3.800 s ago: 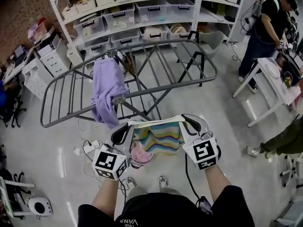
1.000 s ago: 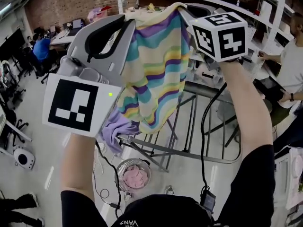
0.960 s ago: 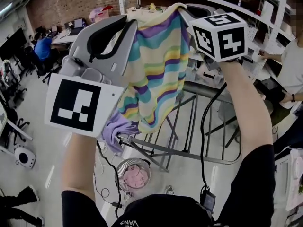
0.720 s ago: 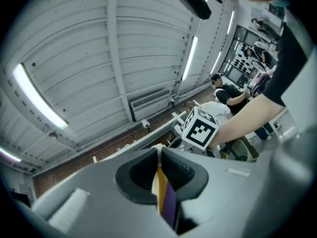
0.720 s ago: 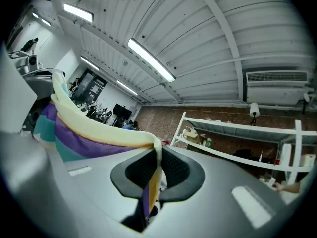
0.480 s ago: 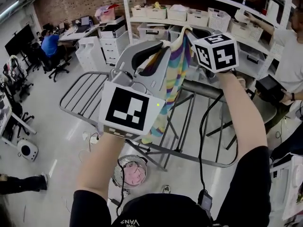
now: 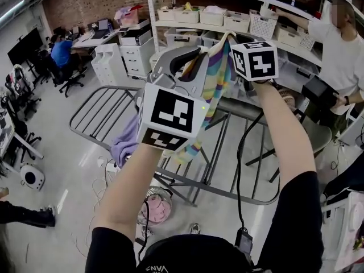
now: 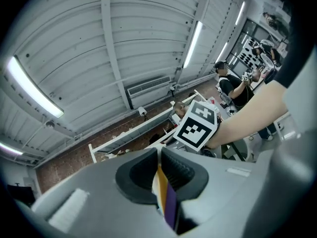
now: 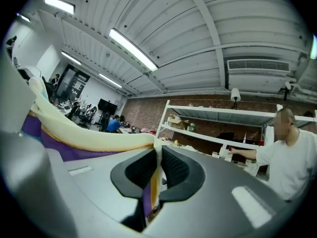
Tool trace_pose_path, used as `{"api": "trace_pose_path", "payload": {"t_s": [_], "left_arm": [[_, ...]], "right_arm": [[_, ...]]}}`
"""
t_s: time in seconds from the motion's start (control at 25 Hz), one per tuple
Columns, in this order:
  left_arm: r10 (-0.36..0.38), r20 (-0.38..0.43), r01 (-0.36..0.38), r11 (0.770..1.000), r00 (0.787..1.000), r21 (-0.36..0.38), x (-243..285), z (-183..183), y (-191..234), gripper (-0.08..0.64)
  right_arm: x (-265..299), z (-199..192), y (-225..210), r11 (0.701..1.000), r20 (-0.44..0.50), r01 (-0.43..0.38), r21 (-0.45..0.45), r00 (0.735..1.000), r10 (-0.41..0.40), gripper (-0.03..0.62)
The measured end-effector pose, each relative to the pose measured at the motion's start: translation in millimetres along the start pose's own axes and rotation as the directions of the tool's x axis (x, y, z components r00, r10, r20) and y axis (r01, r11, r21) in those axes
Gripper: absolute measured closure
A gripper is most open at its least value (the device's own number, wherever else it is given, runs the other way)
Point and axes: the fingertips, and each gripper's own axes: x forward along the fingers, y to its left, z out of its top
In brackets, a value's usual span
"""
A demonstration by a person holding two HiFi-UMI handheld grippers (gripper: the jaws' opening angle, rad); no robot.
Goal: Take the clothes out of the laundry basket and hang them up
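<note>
Striped cloth in pastel yellow, purple and teal (image 7: 215,81) hangs from the two grippers, held high above a grey metal drying rack (image 7: 108,110). The left gripper (image 7: 200,54) is clamped on one upper edge of the cloth, and the right gripper (image 7: 228,38) is clamped on the other. A lilac garment (image 7: 124,144) drapes over the rack. On the floor below, a round wire laundry basket (image 7: 165,193) holds a pink garment (image 7: 154,210).

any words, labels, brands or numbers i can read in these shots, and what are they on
"VANS": white print, upside down, on the person's black shirt, bottom edge of the head view.
Black-and-white marker cubes: square patterns only, no letters.
Labels on the white shelf bins: too small to read.
Gripper views: none.
</note>
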Motion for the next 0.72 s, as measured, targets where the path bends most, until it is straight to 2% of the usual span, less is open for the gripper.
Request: {"api": "trace_pose_path", "payload": {"t_s": [0.12,0.28,0.52,0.72], "left_arm": [[0.011,-0.021,-0.011,1.000,1.000,0.014,2,-9,2,0.538],[0.016,-0.066,-0.014,1.000,0.998,0.025,-16,-39,-5,0.538],[-0.022,-0.169,0.008,0.997,0.985,-0.083,-42,-110,-40,0.537],[-0.123,-0.197,0.093,0.983,0.973,-0.155,-47,-139,-100,0.537]], "right_arm": [[6,-3,3,1.000,0.026,0.003,0.026,1.000,-0.003,0.560],[10,-25,36,0.997,0.013,-0.073,0.011,0.997,0.073,0.560],[15,-97,77,0.985,-0.070,-0.169,0.024,0.983,0.170,0.560],[4,-163,85,0.975,-0.155,-0.215,0.047,0.963,0.220,0.560]]}}
